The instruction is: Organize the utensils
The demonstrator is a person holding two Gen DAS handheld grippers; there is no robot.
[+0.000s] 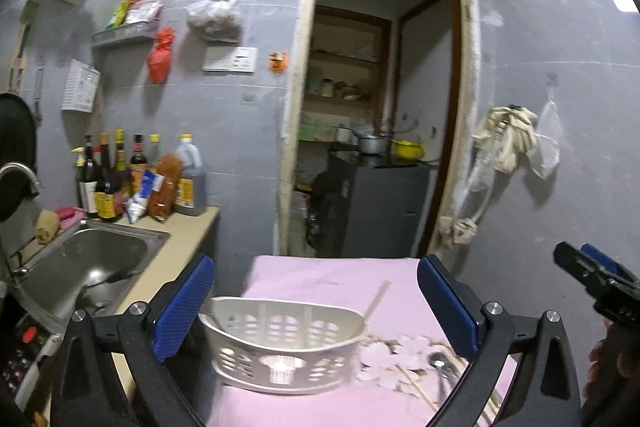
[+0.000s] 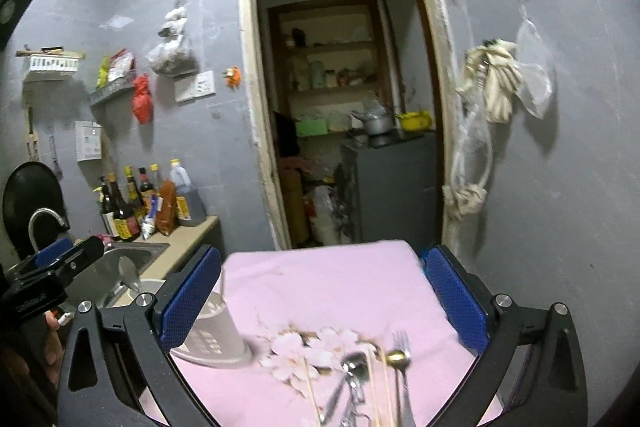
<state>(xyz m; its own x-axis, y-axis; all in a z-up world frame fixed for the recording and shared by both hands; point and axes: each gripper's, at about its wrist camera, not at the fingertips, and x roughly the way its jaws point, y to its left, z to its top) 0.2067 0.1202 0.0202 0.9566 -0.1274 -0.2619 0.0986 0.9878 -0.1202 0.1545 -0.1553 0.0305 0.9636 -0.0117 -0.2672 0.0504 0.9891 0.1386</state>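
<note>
Both grippers, left gripper [image 1: 316, 301] and right gripper [image 2: 324, 293], spread, empty; thin slippery steel spoons [image 2: 352, 373] beside the white perforated plastic caddy [image 1: 280, 343] want pinching mid-handle

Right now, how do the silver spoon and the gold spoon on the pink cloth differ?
The silver spoon is grey metal and its bowl looks larger; the gold spoon is brass-coloured with a smaller bowl. The silver spoon lies tilted among other cutlery; the gold spoon runs almost straight toward the camera. Both lie loose on the pink cloth, outside the basket.
</note>
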